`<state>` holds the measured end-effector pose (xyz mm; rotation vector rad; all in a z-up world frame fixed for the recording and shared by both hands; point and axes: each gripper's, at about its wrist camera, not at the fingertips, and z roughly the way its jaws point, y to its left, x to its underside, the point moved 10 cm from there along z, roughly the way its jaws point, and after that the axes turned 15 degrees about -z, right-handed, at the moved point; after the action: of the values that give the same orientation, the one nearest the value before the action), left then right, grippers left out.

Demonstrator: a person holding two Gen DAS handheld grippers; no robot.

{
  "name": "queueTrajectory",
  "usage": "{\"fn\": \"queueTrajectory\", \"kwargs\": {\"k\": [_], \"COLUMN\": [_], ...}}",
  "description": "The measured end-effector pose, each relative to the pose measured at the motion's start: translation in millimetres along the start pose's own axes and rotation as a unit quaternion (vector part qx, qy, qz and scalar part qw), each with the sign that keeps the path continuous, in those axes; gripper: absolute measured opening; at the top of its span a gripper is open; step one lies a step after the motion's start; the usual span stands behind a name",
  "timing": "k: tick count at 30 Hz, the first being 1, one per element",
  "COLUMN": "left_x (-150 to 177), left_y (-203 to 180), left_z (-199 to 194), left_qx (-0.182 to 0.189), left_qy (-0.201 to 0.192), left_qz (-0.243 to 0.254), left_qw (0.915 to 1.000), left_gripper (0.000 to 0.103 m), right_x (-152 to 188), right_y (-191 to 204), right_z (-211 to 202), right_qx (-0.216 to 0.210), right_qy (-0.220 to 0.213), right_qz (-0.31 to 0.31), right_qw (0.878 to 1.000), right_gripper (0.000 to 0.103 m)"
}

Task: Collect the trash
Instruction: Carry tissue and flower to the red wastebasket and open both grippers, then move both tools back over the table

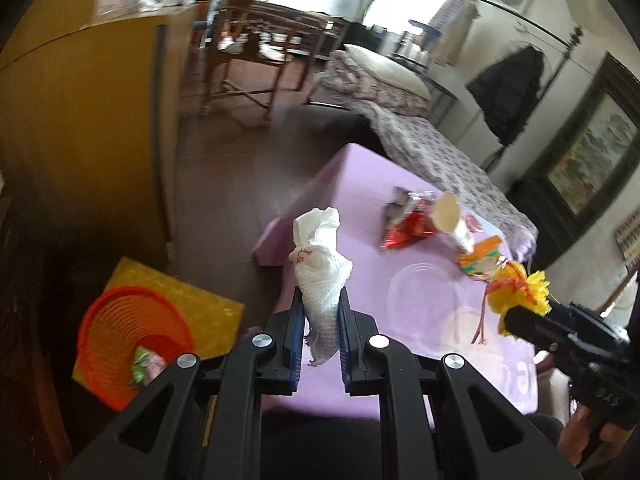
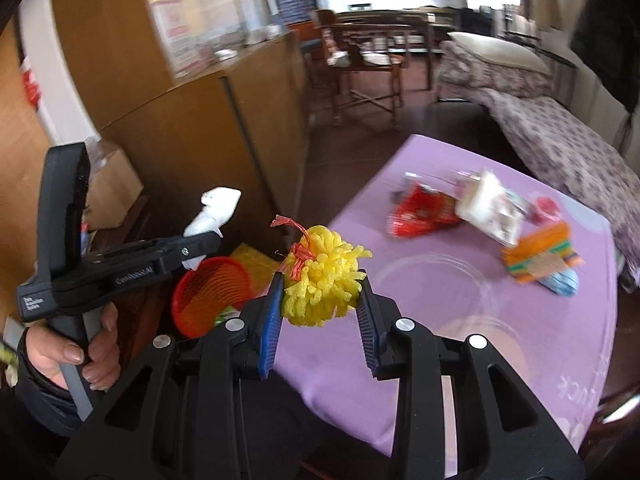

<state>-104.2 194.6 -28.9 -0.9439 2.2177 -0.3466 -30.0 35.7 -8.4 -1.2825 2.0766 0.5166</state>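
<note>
My left gripper (image 1: pixel 322 300) is shut on a crumpled white tissue (image 1: pixel 320 256), held above the left edge of the purple table (image 1: pixel 352 184). My right gripper (image 2: pixel 320 288) is shut on a yellow foam net ball (image 2: pixel 324 276) with a red tie. The ball also shows in the left wrist view (image 1: pixel 520 292), and the tissue in the right wrist view (image 2: pixel 216 208). An orange basket (image 1: pixel 132 336) stands on the floor at the left with a green wrapper inside; it also shows in the right wrist view (image 2: pixel 212 292). A red snack bag (image 1: pixel 404 228), a paper cup (image 1: pixel 452 220) and an orange carton (image 1: pixel 480 260) lie on the table.
A clear plastic lid (image 1: pixel 424 292) lies on the table. A yellow mat (image 1: pixel 192 308) lies under the basket. A wooden cabinet (image 1: pixel 88 140) stands at the left. A bed with a patterned cover (image 1: pixel 432 148) is behind the table, and wooden chairs (image 1: pixel 248 64) stand farther back.
</note>
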Motion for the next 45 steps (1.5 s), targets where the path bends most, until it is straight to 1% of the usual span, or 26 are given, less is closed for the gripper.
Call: {"fn": "queueTrajectory", "kwargs": {"k": [5,9,14,18,20,23,29,31,32,33,34,35,36,37,41,45], "left_x": [-0.5,1.3,4.5,7.7,8.5,9.2,10.7,11.2,11.6,12.7,13.2,12.9,13.5,13.1,14.2,12.7], "left_y": [53.7,95.7,155.8,192.4,210.1,225.8,244.4,249.5,253.2,254.7,258.0,261.1,263.4,265.7,270.3,267.5], "left_z": [-7.7,-7.8,-3.1,3.0,8.1,17.3,36.9,41.3,43.4,46.0,46.5,45.8,45.2,44.0,41.0,37.6], "left_qx": [-0.035,-0.062,-0.103,-0.125,-0.133,-0.142,-0.153,-0.157,-0.161,-0.164,-0.170,-0.178,-0.182,-0.185,-0.191,-0.188], "left_qy": [-0.003,0.003,0.014,0.022,0.028,0.036,0.052,0.056,0.057,0.058,0.059,0.057,0.053,0.051,0.051,0.050], "left_qz": [-0.031,-0.055,-0.094,-0.120,-0.134,-0.144,-0.161,-0.167,-0.172,-0.176,-0.180,-0.184,-0.186,-0.188,-0.192,-0.193], "left_qw": [0.9989,0.9965,0.9901,0.9847,0.9817,0.9787,0.9735,0.9718,0.9701,0.9689,0.9671,0.9650,0.9640,0.9633,0.9612,0.9618], "left_gripper": [0.015,0.015,0.015,0.015,0.015,0.015,0.015,0.016,0.022,0.028,0.042,0.051,0.051,0.051,0.052,0.052], "right_x": [-20.6,-34.2,-48.7,-54.8,-56.8,-56.1,-45.5,-44.7,-44.1,-43.6,-44.6,-44.8,-45.9,-46.7,-45.6,-48.8], "right_y": [50.6,87.8,132.4,161.4,169.2,177.6,187.4,189.5,190.6,191.5,192.7,191.1,190.3,191.4,186.6,176.0], "right_z": [27.6,50.3,84.1,115.3,130.5,150.5,191.3,201.8,206.9,211.2,214.7,216.9,218.6,220.4,218.1,200.6], "right_qx": [-0.041,-0.070,-0.109,-0.140,-0.148,-0.160,-0.168,-0.170,-0.175,-0.178,-0.180,-0.181,-0.185,-0.186,-0.189,-0.180], "right_qy": [0.017,0.035,0.066,0.097,0.111,0.127,0.165,0.172,0.176,0.180,0.181,0.180,0.176,0.175,0.173,0.156], "right_qz": [-0.042,-0.068,-0.094,-0.101,-0.098,-0.093,-0.088,-0.086,-0.084,-0.082,-0.079,-0.074,-0.070,-0.069,-0.064,-0.068], "right_qw": [0.998,0.995,0.987,0.980,0.978,0.974,0.968,0.966,0.965,0.964,0.964,0.964,0.964,0.964,0.965,0.969], "right_gripper": [0.035,0.035,0.035,0.035,0.035,0.035,0.036,0.038,0.038,0.041,0.046,0.050,0.056,0.058,0.058,0.058]}}
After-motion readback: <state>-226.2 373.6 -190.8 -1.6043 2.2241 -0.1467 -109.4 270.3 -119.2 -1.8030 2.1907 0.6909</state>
